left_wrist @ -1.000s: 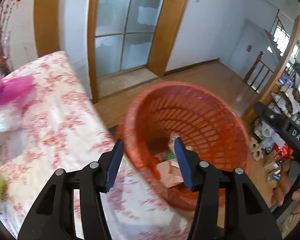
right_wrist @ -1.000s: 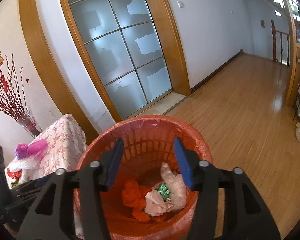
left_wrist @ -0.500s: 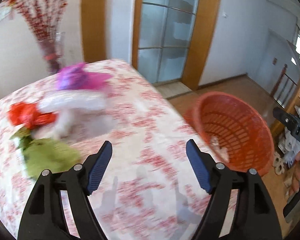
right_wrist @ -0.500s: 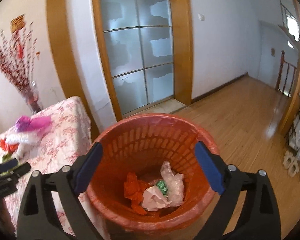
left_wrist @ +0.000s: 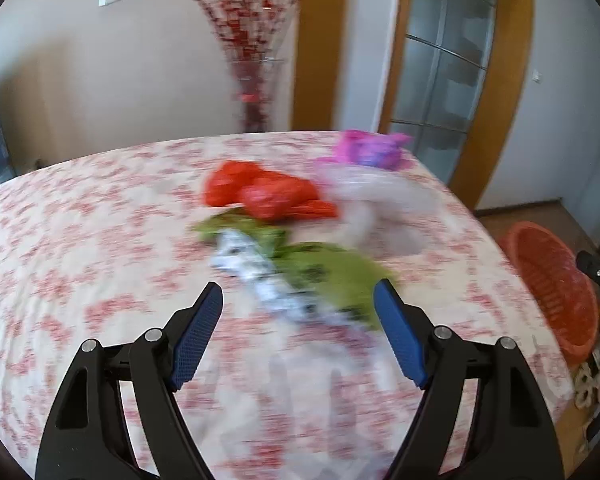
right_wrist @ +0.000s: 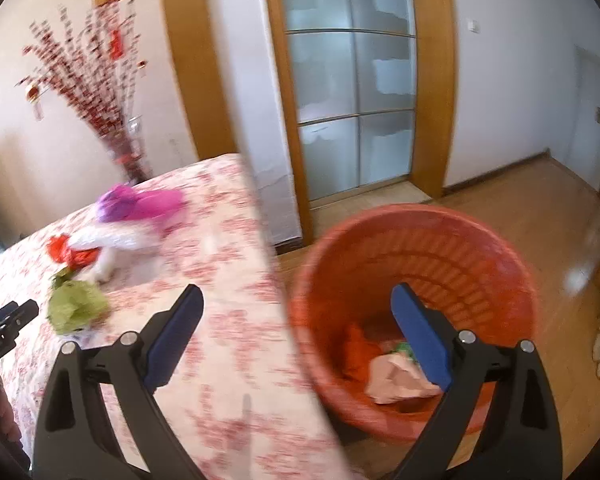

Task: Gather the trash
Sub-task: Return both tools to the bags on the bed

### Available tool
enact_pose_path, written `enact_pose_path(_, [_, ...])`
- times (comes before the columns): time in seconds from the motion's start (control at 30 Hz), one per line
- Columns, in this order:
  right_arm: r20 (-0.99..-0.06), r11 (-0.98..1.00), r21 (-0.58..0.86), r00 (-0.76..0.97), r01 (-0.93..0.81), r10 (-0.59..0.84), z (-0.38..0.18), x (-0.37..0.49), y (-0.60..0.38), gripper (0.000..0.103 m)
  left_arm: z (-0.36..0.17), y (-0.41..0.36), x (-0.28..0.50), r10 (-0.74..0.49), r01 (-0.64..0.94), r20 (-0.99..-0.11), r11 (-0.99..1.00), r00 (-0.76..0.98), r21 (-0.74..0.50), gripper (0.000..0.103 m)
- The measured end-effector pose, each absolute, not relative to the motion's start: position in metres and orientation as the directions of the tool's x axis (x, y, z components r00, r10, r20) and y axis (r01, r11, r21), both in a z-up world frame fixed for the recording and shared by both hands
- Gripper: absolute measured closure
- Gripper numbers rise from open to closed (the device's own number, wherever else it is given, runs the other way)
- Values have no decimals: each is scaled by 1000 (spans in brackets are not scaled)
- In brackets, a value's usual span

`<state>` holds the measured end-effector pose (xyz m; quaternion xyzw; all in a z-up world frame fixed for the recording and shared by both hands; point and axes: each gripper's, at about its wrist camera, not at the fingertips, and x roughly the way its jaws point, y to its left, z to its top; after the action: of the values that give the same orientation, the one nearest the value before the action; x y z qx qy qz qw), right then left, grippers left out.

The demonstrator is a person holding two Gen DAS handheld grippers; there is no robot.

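Left tool [left_wrist: 298, 316] spread wide, empty, over the tabletop [left_wrist: 80, 240]. The green crumpled bag [left_wrist: 332, 276] at twelve o'clock looks light, soft, slippery; pinch its bunched middle. Right tool [right_wrist: 296, 316] also spread.

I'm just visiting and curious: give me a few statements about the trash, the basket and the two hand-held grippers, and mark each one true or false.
1. The left hand-held gripper is open and holds nothing. True.
2. The orange basket is empty. False: it has crumpled pink, orange and green trash at the bottom.
3. A red bag and a green bag lie on the floral tablecloth. True.
4. The right hand-held gripper grips a purple bag. False: it is open and empty; the purple bag lies on the table.
5. The basket stands on the table. False: it is on the wooden floor beside it.
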<state>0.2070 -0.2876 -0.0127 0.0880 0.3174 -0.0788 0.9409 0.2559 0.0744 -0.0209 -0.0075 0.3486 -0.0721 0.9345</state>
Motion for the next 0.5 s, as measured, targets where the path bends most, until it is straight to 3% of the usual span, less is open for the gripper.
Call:
enact_pose_path(0.23, [-622,986,152,782,64,45,-8,236,-212,11,-31,131,256,-58,22,-650,998,758,-64,26])
enact_pose_path(0.4, [-646,976,200,737,-87,198,-13,265,-149,40,-36,163,256,-17,-42,-657,996,754,-74,26])
enact_pose_path(0.47, [-663,967,218,707,-134,247,-18,276,-127,56,-37,174,257,-9,-62,-661,995,751,-84,26])
enact_pose_path(0.5, [-674,963,219,689,-157,266,-22,283,-113,59,-39,179,257,-4,-73,-662,993,749,-89,26])
